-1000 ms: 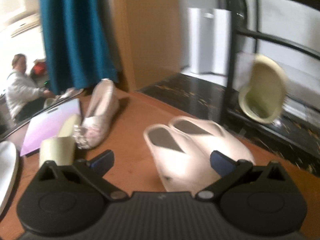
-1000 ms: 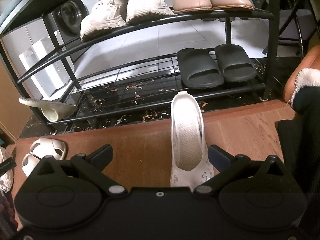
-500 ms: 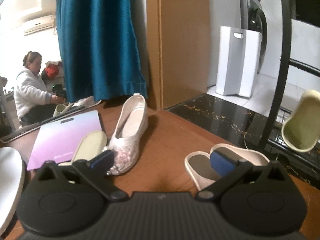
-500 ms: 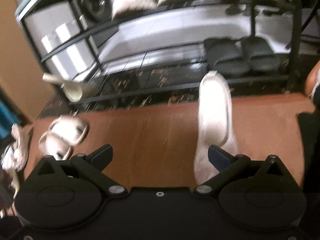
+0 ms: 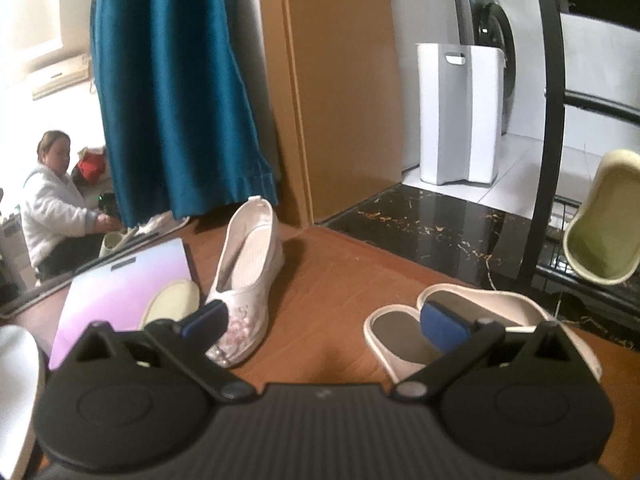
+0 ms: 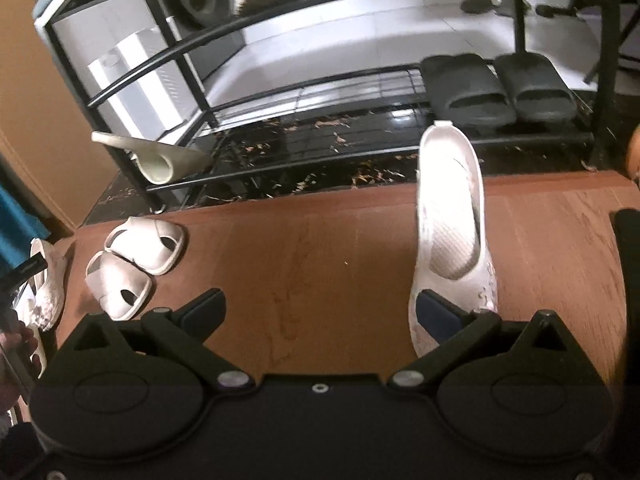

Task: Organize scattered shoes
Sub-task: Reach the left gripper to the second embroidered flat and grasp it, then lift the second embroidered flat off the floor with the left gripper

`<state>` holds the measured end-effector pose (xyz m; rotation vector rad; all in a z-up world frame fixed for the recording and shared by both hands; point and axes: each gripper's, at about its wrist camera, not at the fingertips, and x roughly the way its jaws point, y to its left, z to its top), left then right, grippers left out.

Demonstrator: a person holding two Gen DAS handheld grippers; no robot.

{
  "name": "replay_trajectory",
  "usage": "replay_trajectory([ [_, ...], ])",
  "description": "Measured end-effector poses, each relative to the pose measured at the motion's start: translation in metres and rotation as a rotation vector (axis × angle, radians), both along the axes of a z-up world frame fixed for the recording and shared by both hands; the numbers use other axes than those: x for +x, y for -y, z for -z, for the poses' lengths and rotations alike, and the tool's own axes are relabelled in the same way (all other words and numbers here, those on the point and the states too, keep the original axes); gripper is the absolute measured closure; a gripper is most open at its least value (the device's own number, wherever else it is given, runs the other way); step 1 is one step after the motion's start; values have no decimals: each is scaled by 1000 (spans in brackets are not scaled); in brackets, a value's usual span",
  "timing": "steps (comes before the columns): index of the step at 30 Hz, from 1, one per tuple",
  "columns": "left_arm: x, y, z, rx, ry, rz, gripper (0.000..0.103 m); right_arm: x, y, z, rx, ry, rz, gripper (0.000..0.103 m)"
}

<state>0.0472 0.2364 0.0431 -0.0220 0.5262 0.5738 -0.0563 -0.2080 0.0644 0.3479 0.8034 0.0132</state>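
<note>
In the left wrist view my left gripper (image 5: 326,318) is open above the wooden floor, with nothing between its fingers. A white embroidered flat shoe (image 5: 246,276) lies ahead to the left, a pair of white slippers (image 5: 460,332) under the right finger. A pale green slipper (image 5: 170,304) rests by the left finger, and its mate (image 5: 604,220) leans on the black shoe rack (image 5: 548,128). In the right wrist view my right gripper (image 6: 320,308) is open; the second white flat shoe (image 6: 452,236) lies heel-away by its right finger. The slipper pair (image 6: 132,264) sits far left.
The shoe rack (image 6: 360,148) holds black slides (image 6: 496,88), white sneakers and tan shoes on top. A purple scale (image 5: 120,292), teal curtain (image 5: 172,88), wooden panel and white bin (image 5: 460,116) stand behind. A seated person (image 5: 56,204) shows at far left.
The left gripper has pulled back and turned left, away from the slipper pair toward the white flat shoe. The right gripper has risen and shifted left, so its white shoe now lies to the right.
</note>
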Motion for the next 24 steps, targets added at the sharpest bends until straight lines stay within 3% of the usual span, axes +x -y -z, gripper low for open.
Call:
replay_trajectory([
  [9,32,-25,10,112,-26,26,1,2,7,-18,-25,41,25,0],
  [14,44,-46,21,134,-46,-16,1,5,14,-30,-51,66,60,0],
  [18,56,-61,34,202,-82,-16,1,11,15,-28,-76,53,81,0],
  [24,64,-80,53,199,-126,-46,1,19,7,-23,-99,19,66,0],
])
